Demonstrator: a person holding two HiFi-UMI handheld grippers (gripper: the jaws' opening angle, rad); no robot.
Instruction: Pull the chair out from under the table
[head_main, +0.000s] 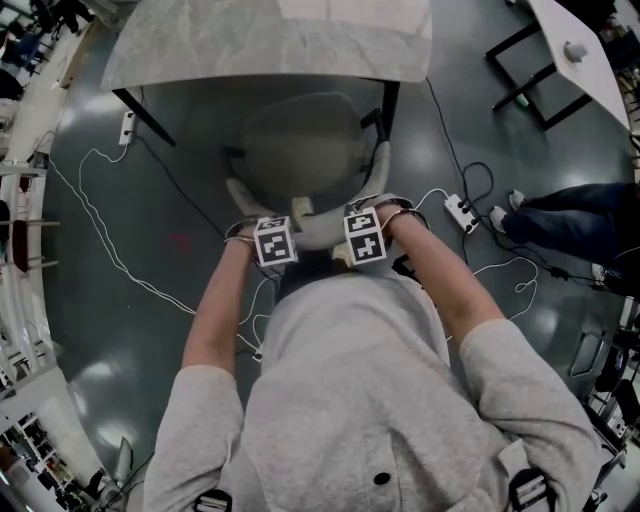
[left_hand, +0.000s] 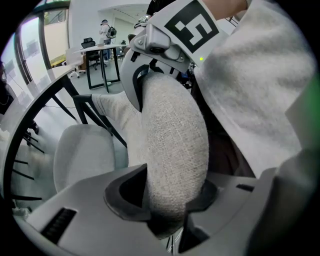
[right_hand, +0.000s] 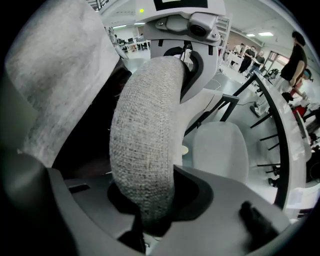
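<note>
fabric chair back (left_hand: 172, 140) | left tongs (left_hand: 165, 200) — right tongs (right_hand: 150, 200) grip it (table (head_main: 270, 40) beyond)

- Clothing: the person is wearing a light grey sweatshirt (head_main: 350, 400). Its left sleeve (head_main: 200, 410) and right sleeve (head_main: 520, 370) are ending short of the forearms.
- Fastenings: a dark round button (head_main: 381, 479) is showing low on the front. Black strap buckles (head_main: 530, 490) are showing at the lower edge.
- Left gripper (left_hand: 170, 200): it is showing a pale grey moulded housing, dark pads (left_hand: 122, 192) and a slotted vent (left_hand: 59, 226). It is carrying a white cube (head_main: 275, 242) with black square markers.
- Right gripper (right_hand: 150, 200): it is showing the same grey housing, with dark pads (right_hand: 195, 192). It is carrying its own marker cube (head_main: 366, 236), and a small green light (left_hand: 201, 59) is glowing on it.
</note>
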